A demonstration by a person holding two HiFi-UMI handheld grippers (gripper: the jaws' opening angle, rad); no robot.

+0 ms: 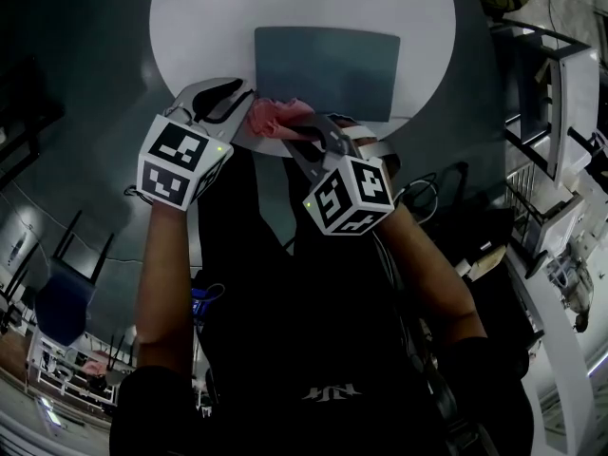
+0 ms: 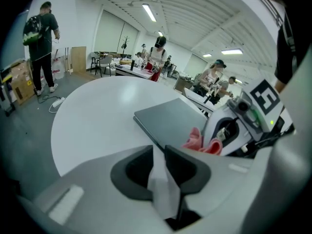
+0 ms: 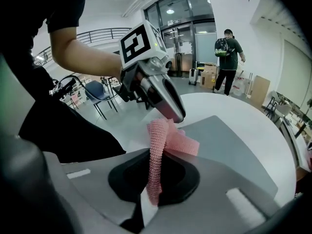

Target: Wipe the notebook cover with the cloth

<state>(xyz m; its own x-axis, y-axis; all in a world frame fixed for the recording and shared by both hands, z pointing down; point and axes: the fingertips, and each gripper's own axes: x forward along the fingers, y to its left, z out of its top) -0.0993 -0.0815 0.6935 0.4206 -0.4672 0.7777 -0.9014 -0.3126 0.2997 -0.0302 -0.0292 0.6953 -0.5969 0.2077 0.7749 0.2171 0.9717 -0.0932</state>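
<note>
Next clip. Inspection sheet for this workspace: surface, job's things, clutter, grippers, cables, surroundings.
Surface: round white table, bare apart from the notebook.
Job's things: dark grey notebook lies closed and flat on the table. The pink cloth is held up at the table's near edge; whether it touches the cover cannot be told.
Clutter: nothing seen on the table.
Grippers: right gripper has its jaws shut on the cloth. Left gripper has its jaws together with no cloth between them, and its tip is by the cloth's top.
Cables: power strip with its cable on the floor.
Surroundings: open office, with a standing person, a blue chair and desks beyond.
</note>
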